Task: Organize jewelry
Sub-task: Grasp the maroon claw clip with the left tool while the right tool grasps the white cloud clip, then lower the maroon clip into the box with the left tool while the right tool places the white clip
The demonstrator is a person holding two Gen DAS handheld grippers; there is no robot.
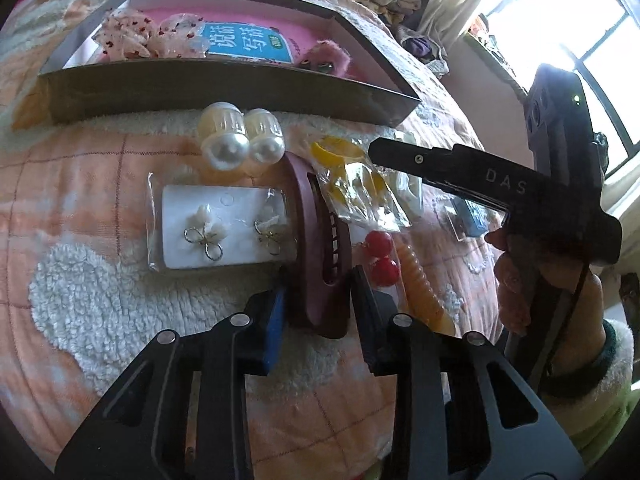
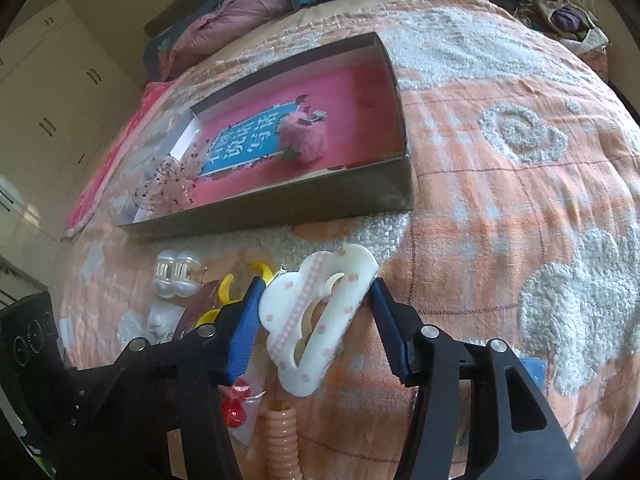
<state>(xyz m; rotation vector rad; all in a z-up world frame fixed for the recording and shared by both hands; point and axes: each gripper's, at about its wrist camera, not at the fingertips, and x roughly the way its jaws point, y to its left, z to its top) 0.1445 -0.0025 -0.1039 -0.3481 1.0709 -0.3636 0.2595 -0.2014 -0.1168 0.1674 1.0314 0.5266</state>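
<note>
My left gripper (image 1: 318,292) is closed around the near end of a maroon hair claw clip (image 1: 320,240) lying on the bedspread. My right gripper (image 2: 316,312) is shut on a white cloud-shaped hair clip (image 2: 316,316) with pink dots, held just above the blanket. An open cardboard box (image 1: 224,92) with a pink bottom lies beyond; in it are a fuzzy pink clip (image 2: 304,136) and clear beaded bows (image 1: 132,36). The box also shows in the right wrist view (image 2: 280,204).
On the blanket lie a pearl clip pair (image 1: 240,140), an earring card in plastic (image 1: 216,228), bagged yellow clips (image 1: 352,180), red bead earrings (image 1: 382,256), an orange coil hair tie (image 2: 282,432) and a small blue packet (image 1: 472,216). Piled clothes lie behind the box.
</note>
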